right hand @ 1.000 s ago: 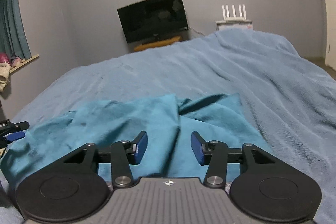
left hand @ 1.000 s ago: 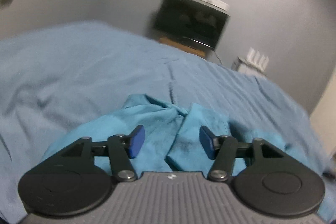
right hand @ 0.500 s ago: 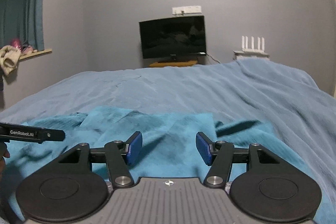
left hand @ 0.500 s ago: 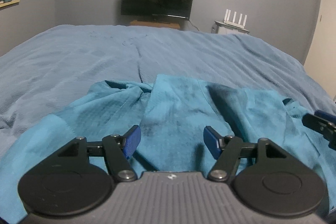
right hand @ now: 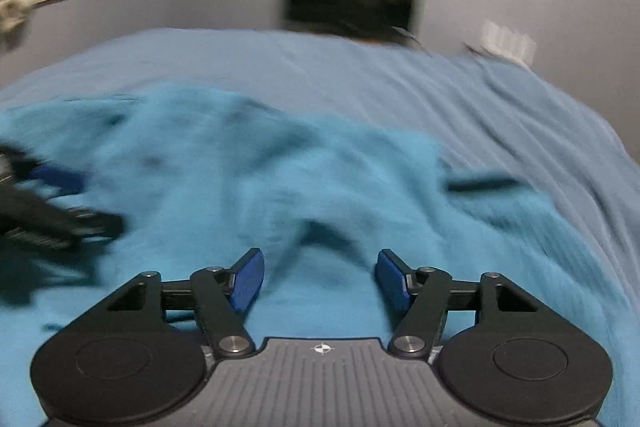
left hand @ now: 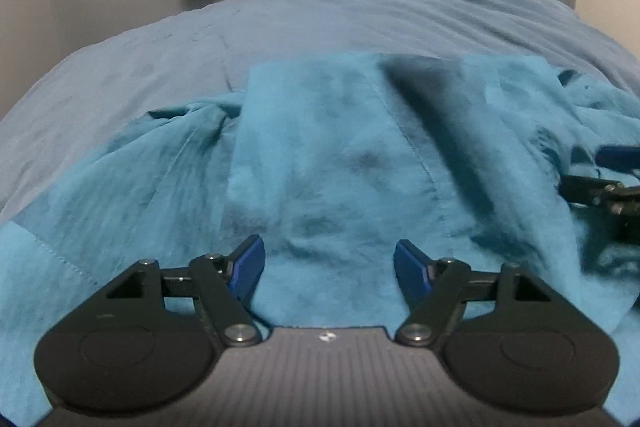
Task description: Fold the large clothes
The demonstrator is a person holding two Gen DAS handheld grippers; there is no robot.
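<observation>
Garment [left hand: 320, 163] position: the teal garment lies spread and rumpled on the blue bed cover [left hand: 160, 59], over the near part of the bed and toward its near edge. The far part of the cover, toward the wall, is bare.

Left gripper [left hand: 329, 265]: jaws spread and opening. The blue pads [left hand: 249, 267] stand apart above the garment, with cloth visible below and between them, but neither pad presses on it. The garment extends ahead of this gripper and to both sides.

Right gripper [right hand: 319, 277]: jaws spread and opening. Teal cloth [right hand: 304, 187] lies directly below and ahead of its pads; no pinch is visible. The right wrist view is blurred, so fine contact cannot be confirmed. Each gripper appears at the edge of the other's view, both over the same garment.

Garment appearance: thin, matte teal fabric with stitched seams, one running lengthwise ahead of the left gripper. A folded flap with a straight far edge lies on top at centre. Dark creases and raised folds cross the right portion.
</observation>
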